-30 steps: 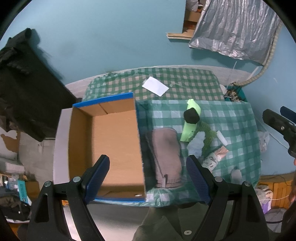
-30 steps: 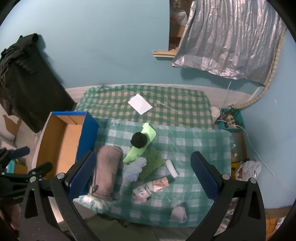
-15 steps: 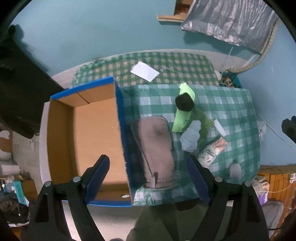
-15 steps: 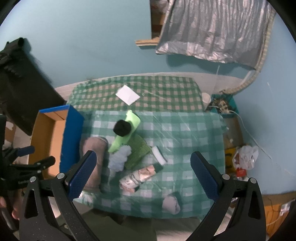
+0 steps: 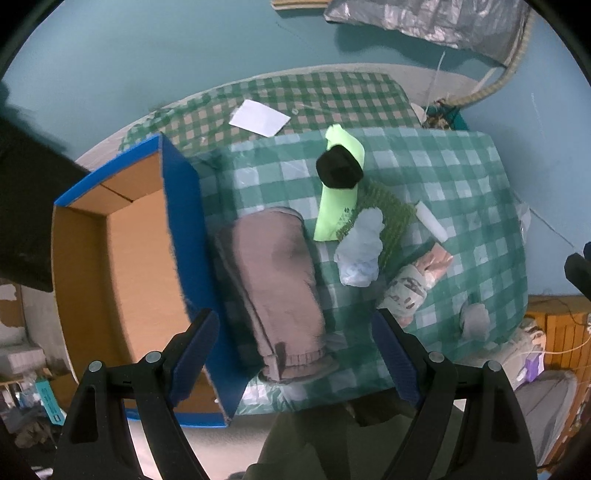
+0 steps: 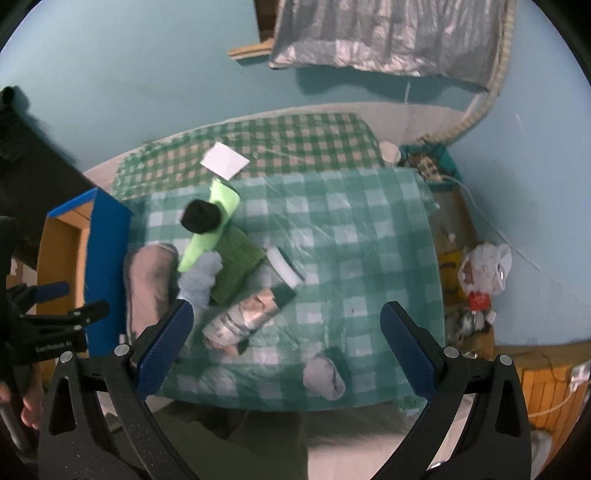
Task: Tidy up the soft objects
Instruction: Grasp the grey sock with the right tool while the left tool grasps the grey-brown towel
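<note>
Now left gripper (image 5: 295, 347) shifted right over folded brown garment (image 5: 275, 280); both grippers' jaws wide, empty.

green knit cloth (image 5: 384, 210): partly under pale blue rag (image 5: 360, 254) | right claw (image 5: 580, 269): cut off at frame edge

I'm working in a lived-in room of a home, probably a bedroom. The walls (image 6: 147, 92) are painted teal, and a silver foil sheet (image 6: 388, 33) hangs high on one. A green checked cloth (image 6: 351, 240) covers the worktop. Dark clothing (image 5: 22, 184) hangs at the left, and a plastic bag (image 6: 487, 269) sits among blurred clutter on the floor.
</note>
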Demonstrator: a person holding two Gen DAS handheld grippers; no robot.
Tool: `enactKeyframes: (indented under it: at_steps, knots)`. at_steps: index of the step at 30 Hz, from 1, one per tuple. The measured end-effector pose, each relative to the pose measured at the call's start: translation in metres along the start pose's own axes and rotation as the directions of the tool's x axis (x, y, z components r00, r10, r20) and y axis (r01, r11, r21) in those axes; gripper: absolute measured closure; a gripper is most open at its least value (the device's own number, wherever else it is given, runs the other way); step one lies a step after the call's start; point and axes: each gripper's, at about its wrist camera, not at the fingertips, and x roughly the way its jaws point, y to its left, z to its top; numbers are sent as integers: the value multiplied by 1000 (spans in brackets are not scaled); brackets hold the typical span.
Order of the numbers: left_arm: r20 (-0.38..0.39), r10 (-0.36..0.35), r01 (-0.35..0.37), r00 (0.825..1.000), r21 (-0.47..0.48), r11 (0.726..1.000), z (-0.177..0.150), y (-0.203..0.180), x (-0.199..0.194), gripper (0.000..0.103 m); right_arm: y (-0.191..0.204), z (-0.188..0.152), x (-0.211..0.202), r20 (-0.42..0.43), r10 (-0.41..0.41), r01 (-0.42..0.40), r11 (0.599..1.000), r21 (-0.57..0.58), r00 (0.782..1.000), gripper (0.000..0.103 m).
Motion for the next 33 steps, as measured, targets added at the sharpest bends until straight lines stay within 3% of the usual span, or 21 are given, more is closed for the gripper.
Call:
enactKeyframes:
  at_steps: [7, 14, 26, 33]
  knots:
    - [-37, -17, 17, 999, 1, 1000, 1, -1, 23, 17, -22, -21, 25, -29, 4, -2, 998, 61, 1000, 2]
    - [-75, 8, -10, 997, -32, 999, -2, 10, 49, 17, -37, -41, 56, -67, 4, 2, 996, 86, 998, 2]
    - [-131, 12, -23, 991, -86, 996, -13, 30, 68, 17, -46, -64, 92, -136, -20, 29, 997, 65, 991, 2]
    - [-123, 41, -52, 992, -84, 995, -18, 33, 70, 17, -46, -81, 111, -186, -22, 30, 999, 41, 982, 2]
